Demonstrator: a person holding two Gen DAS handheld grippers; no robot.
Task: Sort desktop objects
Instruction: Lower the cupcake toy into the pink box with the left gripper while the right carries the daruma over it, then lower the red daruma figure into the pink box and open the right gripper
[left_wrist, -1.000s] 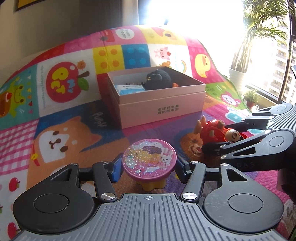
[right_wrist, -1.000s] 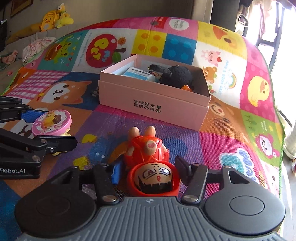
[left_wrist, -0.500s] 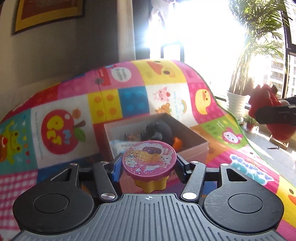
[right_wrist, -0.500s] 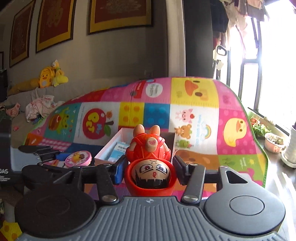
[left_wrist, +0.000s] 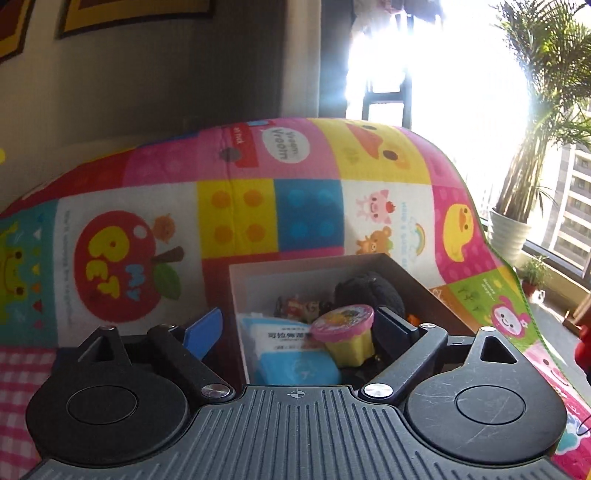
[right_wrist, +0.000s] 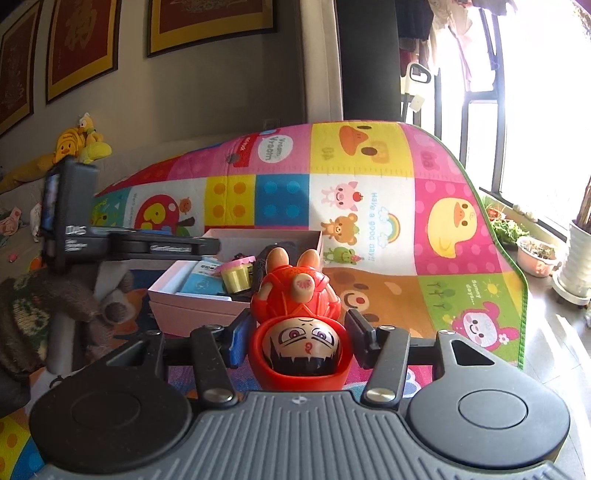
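Pink-lidded toy (left_wrist: 345, 332) between opening left hand-held gripper (left_wrist: 297, 330) fingers, seemingly unheld, over box (left_wrist: 424, 291).

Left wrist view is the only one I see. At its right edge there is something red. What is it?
Observer: A red figure, clamped in the right gripper, its face toward that camera.
Operator: Is it over the box?
Observer: No, the box lies beyond it, to the left in that view.
Operator: Is the cup inside?
Observer: From that side the cup is upright within the box walls; whether it rests there I cannot tell.
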